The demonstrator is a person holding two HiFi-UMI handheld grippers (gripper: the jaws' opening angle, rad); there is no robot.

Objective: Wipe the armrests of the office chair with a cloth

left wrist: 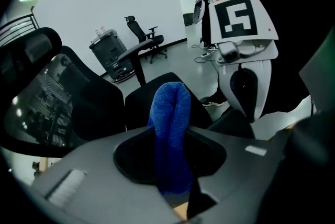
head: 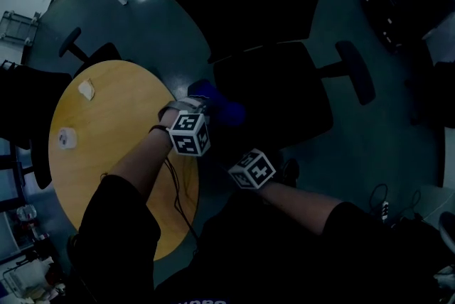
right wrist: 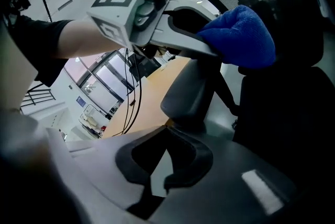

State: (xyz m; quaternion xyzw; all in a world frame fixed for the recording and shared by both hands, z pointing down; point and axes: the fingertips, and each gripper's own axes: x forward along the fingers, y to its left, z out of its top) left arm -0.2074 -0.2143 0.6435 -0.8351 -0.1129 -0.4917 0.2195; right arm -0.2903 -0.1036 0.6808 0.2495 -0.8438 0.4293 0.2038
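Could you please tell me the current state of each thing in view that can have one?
Left hand-held gripper: shut on the blue cloth.
Right hand-held gripper: jaws together, nothing between them.
Blue cloth: bunched into a fold, clamped between the left jaws.
Office chair: upright, seat unoccupied.

Round wooden desk on a glossy grey-blue floor; across the room, a black chair and dark cabinet stand before a white wall (bright glazed partitions show beyond the desk).
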